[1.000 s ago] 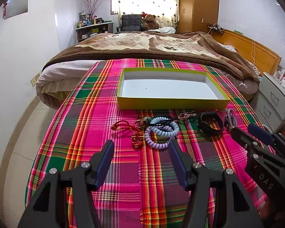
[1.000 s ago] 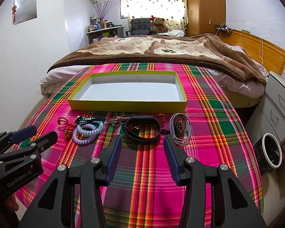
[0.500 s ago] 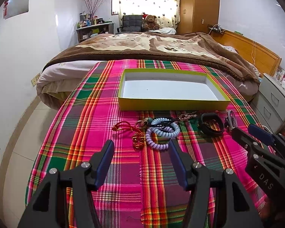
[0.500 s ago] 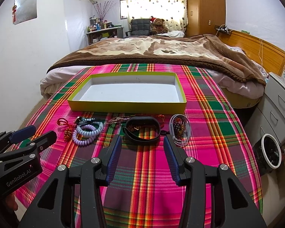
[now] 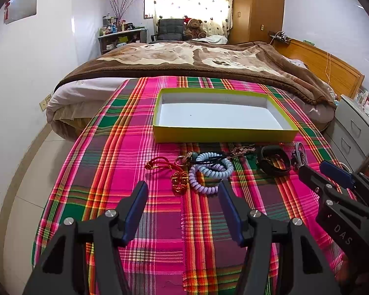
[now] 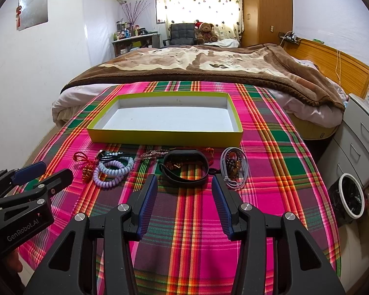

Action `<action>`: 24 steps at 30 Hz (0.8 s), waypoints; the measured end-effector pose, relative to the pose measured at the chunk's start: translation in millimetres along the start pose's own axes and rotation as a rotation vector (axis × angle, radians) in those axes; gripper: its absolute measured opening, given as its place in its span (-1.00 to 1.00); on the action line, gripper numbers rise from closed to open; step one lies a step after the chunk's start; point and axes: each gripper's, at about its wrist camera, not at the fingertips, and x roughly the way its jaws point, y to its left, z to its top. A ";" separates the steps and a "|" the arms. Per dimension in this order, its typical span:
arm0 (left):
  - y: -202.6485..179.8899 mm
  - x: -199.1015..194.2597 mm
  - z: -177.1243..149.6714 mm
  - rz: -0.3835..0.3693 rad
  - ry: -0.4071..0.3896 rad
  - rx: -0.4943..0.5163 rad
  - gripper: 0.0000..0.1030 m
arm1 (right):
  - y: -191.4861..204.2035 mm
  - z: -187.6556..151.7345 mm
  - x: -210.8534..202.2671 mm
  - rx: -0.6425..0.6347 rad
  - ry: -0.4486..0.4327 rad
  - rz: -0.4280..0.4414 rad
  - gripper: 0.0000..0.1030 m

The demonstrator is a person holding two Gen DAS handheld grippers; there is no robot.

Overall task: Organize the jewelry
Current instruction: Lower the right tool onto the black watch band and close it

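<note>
Plaid cloth (image 5: 115, 162) over table, bed (image 5: 196, 56) behind, yellow tray (image 5: 223, 134)

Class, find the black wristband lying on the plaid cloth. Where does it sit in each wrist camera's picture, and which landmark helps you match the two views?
Left wrist view: black wristband right of centre, below the tray's right corner.
Right wrist view: black wristband at centre, just beyond the open right gripper.
Shared landmark: the yellow-green tray, directly behind the wristband in both.
</note>
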 end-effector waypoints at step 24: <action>50.4 46.2 7.5 -0.122 0.097 -0.119 0.19 | -33.3 9.7 69.0 0.061 0.130 0.116 -0.10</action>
